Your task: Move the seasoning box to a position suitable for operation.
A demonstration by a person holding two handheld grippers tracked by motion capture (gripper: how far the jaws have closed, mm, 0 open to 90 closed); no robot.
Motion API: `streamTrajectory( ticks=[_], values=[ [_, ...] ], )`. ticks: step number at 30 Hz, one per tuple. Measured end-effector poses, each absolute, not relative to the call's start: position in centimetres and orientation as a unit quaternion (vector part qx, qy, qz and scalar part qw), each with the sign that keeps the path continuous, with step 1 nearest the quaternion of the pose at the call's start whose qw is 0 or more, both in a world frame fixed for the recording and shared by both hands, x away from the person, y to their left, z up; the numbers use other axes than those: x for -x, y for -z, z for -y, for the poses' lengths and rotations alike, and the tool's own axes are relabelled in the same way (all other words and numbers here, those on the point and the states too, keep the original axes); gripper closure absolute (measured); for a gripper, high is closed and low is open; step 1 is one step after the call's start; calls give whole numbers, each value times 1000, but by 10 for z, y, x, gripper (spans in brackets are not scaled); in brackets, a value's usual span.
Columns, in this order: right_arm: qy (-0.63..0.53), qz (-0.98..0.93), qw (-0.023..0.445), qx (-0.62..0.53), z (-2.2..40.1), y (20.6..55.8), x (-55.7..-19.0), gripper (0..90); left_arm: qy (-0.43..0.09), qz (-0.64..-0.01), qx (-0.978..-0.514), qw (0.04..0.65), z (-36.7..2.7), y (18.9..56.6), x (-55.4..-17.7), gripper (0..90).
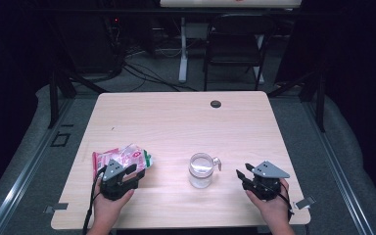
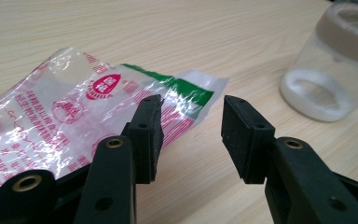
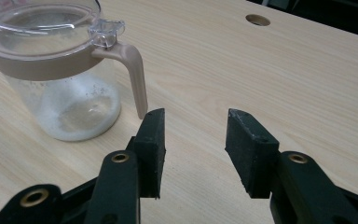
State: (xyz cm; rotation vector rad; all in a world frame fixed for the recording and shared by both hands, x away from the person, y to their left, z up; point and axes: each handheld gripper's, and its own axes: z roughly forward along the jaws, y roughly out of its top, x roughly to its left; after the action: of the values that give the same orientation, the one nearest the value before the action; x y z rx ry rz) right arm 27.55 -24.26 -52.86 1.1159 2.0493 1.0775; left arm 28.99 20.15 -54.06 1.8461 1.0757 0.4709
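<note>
**Sugar packet and jar: both grippers poised, nothing gripped**

Packet (image 2: 65,116), a crinkled clear bag with red and green print, lies flat on the table (image 1: 176,122), its torn green-edged corner just ahead of the left gripper (image 2: 191,109) and partly behind its left-hand jaw. The jaws stand apart with only bare wood between them; the pads press on nothing. Off beyond the right-hand jaw stands the jar (image 2: 331,70).

The right gripper (image 3: 196,116) also has its jaws apart and empty. The jar's beige handle (image 3: 133,70) hangs just beyond the tip of its left-hand jaw, close but seemingly not touching, though the angle makes that hard to judge. The clear lid (image 3: 42,21) is down on the jar, with white grains at the bottom.

This looks like the approach step: one gripper lining up on the packet, the other on the jar. Next, the left gripper would need to shift towards the film so the corner sits between the pads before closing; the right would need to slide across to straddle the handle.
</note>
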Motion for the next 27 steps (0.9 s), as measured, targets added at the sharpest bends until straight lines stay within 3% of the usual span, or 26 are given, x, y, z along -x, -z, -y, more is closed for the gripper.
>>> streamTrajectory(
  ticks=[10,27],
  values=[
    [-408,-774,248,-416,241,536,-279,550,-175,-435,-757,455,-195,541,-293,564],
    [-407,-805,212,-376,210,546,-306,655,-194,-451,-751,441,-209,542,-272,589]
  ],
)
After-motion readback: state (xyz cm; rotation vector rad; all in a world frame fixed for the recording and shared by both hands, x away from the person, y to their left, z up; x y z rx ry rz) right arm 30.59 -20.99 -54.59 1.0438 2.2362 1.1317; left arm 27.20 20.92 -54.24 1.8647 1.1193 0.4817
